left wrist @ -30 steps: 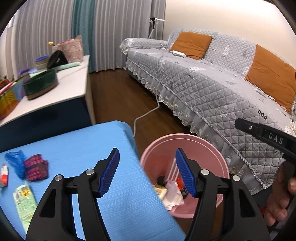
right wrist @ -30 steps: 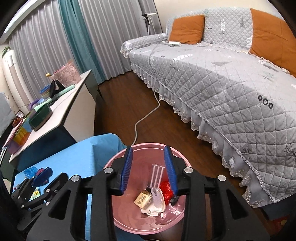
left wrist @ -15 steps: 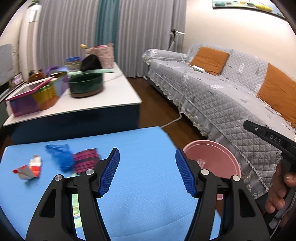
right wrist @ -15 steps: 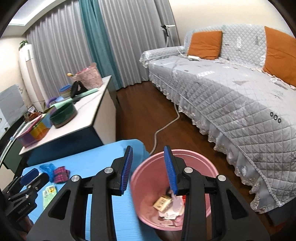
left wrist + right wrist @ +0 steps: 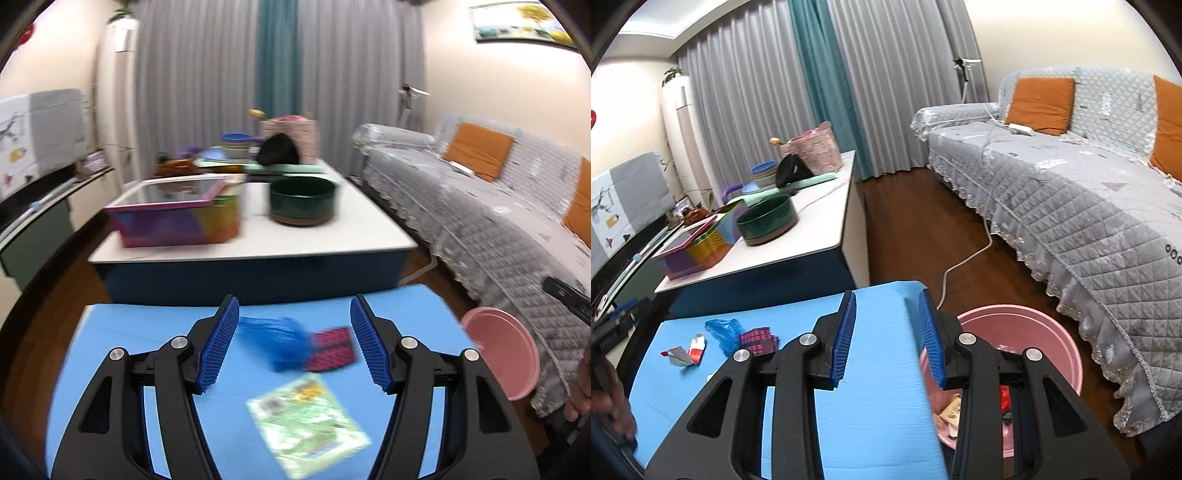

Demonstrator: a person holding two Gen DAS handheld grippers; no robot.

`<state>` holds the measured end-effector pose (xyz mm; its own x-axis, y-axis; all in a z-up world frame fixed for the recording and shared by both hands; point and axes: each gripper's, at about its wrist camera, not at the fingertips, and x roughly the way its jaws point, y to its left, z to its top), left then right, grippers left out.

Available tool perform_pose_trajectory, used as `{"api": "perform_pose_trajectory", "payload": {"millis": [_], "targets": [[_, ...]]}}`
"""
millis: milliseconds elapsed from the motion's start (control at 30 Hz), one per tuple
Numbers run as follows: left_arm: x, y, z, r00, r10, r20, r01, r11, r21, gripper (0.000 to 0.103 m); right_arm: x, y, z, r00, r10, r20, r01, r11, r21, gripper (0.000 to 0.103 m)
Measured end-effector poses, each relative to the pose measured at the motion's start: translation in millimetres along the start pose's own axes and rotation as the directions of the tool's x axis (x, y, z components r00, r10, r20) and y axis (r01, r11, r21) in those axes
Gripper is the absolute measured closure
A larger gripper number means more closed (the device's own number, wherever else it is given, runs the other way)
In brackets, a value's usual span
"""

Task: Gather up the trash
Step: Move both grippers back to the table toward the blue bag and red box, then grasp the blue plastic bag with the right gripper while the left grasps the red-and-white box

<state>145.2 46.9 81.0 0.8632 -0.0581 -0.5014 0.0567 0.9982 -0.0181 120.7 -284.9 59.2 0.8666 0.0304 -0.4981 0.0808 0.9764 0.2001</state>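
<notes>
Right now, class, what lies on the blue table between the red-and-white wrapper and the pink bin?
In the right wrist view: the blue bag, the red checkered packet, then bare blue table up to the pink bin.

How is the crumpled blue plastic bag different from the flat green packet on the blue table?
The crumpled blue plastic bag is scrunched and puffy, while the flat green packet lies smooth and squarish. The bag is plain blue; the packet has printed pictures, too blurred to read. The bag touches a dark pink checked wrapper; the packet lies alone, nearer the left gripper. Both rest on the blue table, ungrabbed.
</notes>
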Motion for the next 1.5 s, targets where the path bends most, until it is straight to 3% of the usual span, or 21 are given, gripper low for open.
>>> {"api": "perform_pose_trajectory", "payload": {"millis": [200,300,467,567,933,1033,1200,1500], "targets": [[22.6,67.9,-21.4,0.991,0.112,-0.069,-0.12,0.985,-0.128,0.041,12.8,24.3,-11.8,0.999,0.044,-0.025,-0.045,0.998,-0.042,0.067],[38.1,90.3,-35.9,0.985,0.104,-0.138,-0.13,0.971,-0.199,0.039,20.3,38.0,-19.1,0.997,0.068,-0.039,-0.071,0.995,-0.068,0.067],[57.0,98.1,-54.1,0.975,0.132,-0.181,-0.158,0.977,-0.141,0.027,33.1,61.1,-31.2,0.99,0.122,-0.066,-0.129,0.986,-0.109,0.067],[67.4,105.1,-64.3,0.967,0.122,-0.226,-0.155,0.979,-0.136,0.026,39.7,76.2,-39.2,0.984,0.16,-0.083,-0.17,0.976,-0.137,0.067],[100.1,110.4,-77.2,0.949,0.089,-0.304,-0.132,0.983,-0.125,0.023,70.3,133.5,-51.9,0.928,0.319,-0.194,-0.354,0.917,-0.185,0.066],[105.3,110.7,-77.5,0.946,0.091,-0.312,-0.135,0.983,-0.122,0.023,84.9,149.3,-55.3,0.911,0.344,-0.228,-0.387,0.905,-0.179,0.062],[111.2,112.7,-78.3,0.942,0.097,-0.321,-0.141,0.983,-0.118,0.023,113.9,181.3,-62.2,0.887,0.366,-0.28,-0.425,0.886,-0.188,0.055],[122.5,119.3,-81.6,0.939,0.088,-0.333,-0.137,0.983,-0.125,0.026,156.4,214.1,-66.0,0.875,0.337,-0.348,-0.426,0.877,-0.222,0.054]]}}
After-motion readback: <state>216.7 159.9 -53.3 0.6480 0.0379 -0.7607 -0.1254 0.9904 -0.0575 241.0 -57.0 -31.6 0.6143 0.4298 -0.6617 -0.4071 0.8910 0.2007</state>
